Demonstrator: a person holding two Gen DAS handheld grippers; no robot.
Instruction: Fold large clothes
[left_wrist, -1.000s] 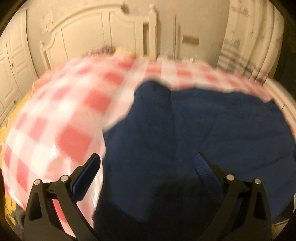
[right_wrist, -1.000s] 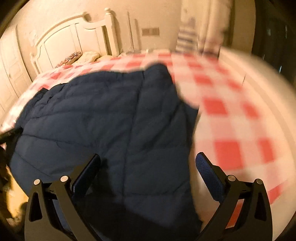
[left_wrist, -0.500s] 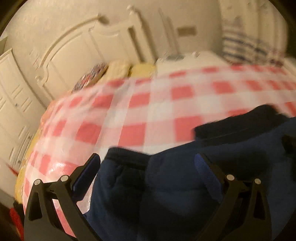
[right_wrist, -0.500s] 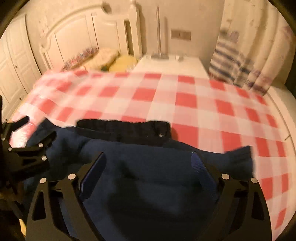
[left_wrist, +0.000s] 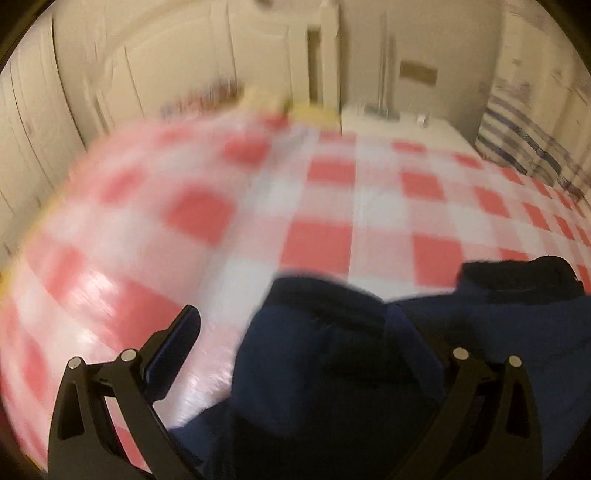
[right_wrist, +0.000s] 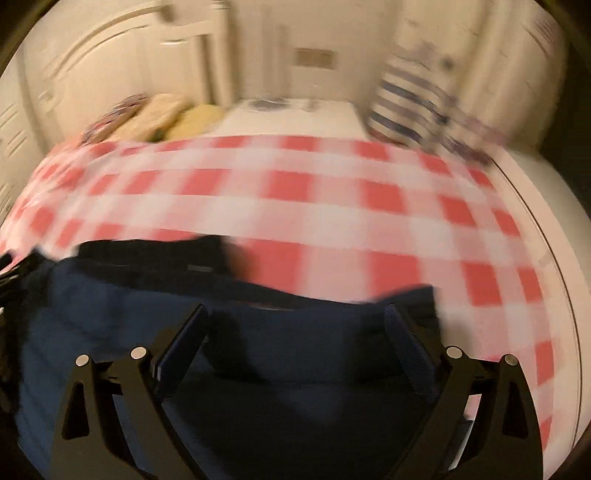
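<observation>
Jacket (right_wrist: 258, 369) (navy, puffy, black collar) lies bunched on checked bedspread (right_wrist: 314, 192); both grippers spread wide, right (right_wrist: 295, 332) opening

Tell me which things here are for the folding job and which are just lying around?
For the job:
- puffy dark blue quilted jacket
- red-and-white checked bed cover it lies on
- left gripper and right gripper, whose jaws are opening over the jacket

Just lying about:
- yellow and beige pillows
- blue-striped white cloth
- cream carved headboard
</observation>
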